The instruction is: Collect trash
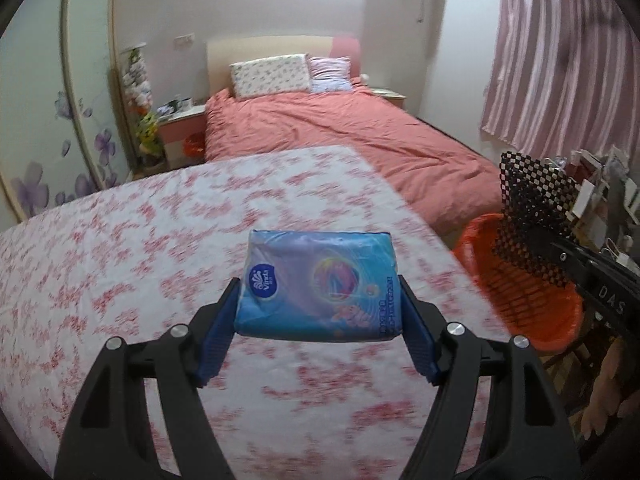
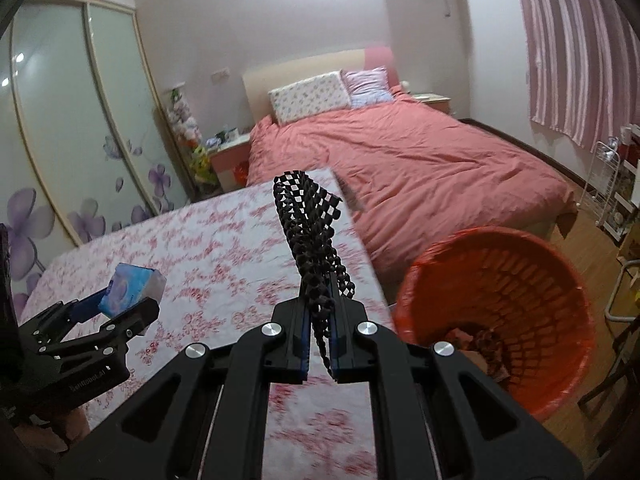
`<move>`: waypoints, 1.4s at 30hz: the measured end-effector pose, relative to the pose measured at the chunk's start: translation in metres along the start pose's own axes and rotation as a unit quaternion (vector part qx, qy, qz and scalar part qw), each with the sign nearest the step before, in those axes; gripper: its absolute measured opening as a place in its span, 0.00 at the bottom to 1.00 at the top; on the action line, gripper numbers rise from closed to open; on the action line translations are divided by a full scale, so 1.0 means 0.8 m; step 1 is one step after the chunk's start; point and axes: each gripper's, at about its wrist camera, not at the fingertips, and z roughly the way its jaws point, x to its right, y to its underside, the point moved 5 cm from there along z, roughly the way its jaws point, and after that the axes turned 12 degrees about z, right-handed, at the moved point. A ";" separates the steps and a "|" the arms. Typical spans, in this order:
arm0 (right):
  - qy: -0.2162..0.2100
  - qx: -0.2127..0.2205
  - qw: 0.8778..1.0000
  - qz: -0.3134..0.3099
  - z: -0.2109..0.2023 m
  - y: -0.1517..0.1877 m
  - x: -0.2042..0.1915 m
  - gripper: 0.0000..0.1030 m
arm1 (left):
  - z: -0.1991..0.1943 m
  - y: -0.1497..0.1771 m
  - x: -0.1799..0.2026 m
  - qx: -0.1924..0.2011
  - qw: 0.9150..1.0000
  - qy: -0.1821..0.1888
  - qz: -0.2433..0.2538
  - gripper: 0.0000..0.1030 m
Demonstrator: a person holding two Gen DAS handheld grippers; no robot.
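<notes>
While the left gripper (image 1: 320, 312) clamps a blue tissue pack (image 1: 318, 284) between widely spread jaws above the floral tablecloth (image 1: 140, 240), the right gripper (image 2: 320, 332), jaws nearly closed, pinches black netting (image 2: 312, 232) beside the orange basket (image 2: 560, 280), beyond that tablecloth's right edge.
</notes>
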 end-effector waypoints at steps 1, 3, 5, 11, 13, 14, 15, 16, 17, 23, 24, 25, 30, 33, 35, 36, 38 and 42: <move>0.002 0.004 1.000 0.002 -0.003 -0.002 0.005 0.07 | -0.002 -0.005 0.010 0.004 1.000 0.005 0.005 0.69; 0.008 0.014 1.000 0.011 -0.014 -0.007 0.021 0.07 | -0.005 -0.013 0.030 0.010 1.000 0.014 0.015 0.69; 0.014 0.023 0.999 0.020 -0.020 -0.011 0.034 0.07 | -0.005 -0.020 0.049 0.015 0.999 0.025 0.022 0.69; 0.036 0.048 0.997 0.053 -0.035 -0.027 0.085 0.07 | 0.003 -0.047 0.120 0.027 0.996 0.069 0.050 0.69; 0.045 0.052 0.996 0.063 -0.034 -0.032 0.100 0.07 | 0.010 -0.055 0.145 0.028 0.994 0.085 0.061 0.69; 0.050 0.054 0.995 0.070 -0.033 -0.033 0.110 0.07 | 0.015 -0.059 0.160 0.028 0.993 0.093 0.067 0.69; 0.055 0.055 0.994 0.078 -0.032 -0.036 0.121 0.07 | 0.019 -0.063 0.170 0.027 0.992 0.099 0.072 0.69; 0.058 0.054 0.993 0.086 -0.030 -0.036 0.129 0.07 | 0.026 -0.067 0.186 0.026 0.991 0.108 0.078 0.69; 0.060 0.054 0.993 0.091 -0.029 -0.037 0.135 0.07 | 0.031 -0.069 0.196 0.026 0.990 0.113 0.082 0.69; 0.068 0.055 0.989 0.116 -0.017 -0.043 0.170 0.07 | 0.066 -0.084 0.253 0.025 0.984 0.142 0.104 0.70; 0.068 0.054 0.989 0.119 -0.014 -0.044 0.175 0.07 | 0.073 -0.086 0.259 0.022 0.983 0.144 0.108 0.70; 0.067 0.049 0.989 0.125 -0.009 -0.044 0.181 0.07 | 0.083 -0.086 0.265 0.018 0.983 0.144 0.112 0.70; 0.064 0.021 0.987 0.148 0.020 -0.039 0.206 0.34 | 0.125 -0.070 0.275 -0.017 0.983 0.139 0.115 0.76; 0.068 0.017 0.986 0.152 0.021 -0.032 0.212 0.45 | 0.135 -0.065 0.270 -0.026 0.985 0.137 0.106 0.80; 0.072 0.020 0.985 0.155 0.016 -0.028 0.216 0.50 | 0.137 -0.061 0.260 -0.029 0.986 0.128 0.103 0.81; 0.076 0.023 0.985 0.154 0.012 -0.025 0.216 0.55 | 0.136 -0.059 0.254 -0.029 0.987 0.123 0.100 0.81; 0.088 0.034 0.985 0.146 0.002 -0.026 0.219 0.62 | 0.128 -0.056 0.242 -0.027 0.989 0.114 0.095 0.82; 0.123 0.078 0.983 0.115 -0.033 -0.025 0.203 0.88 | 0.096 -0.046 0.214 -0.010 0.992 0.089 0.085 0.90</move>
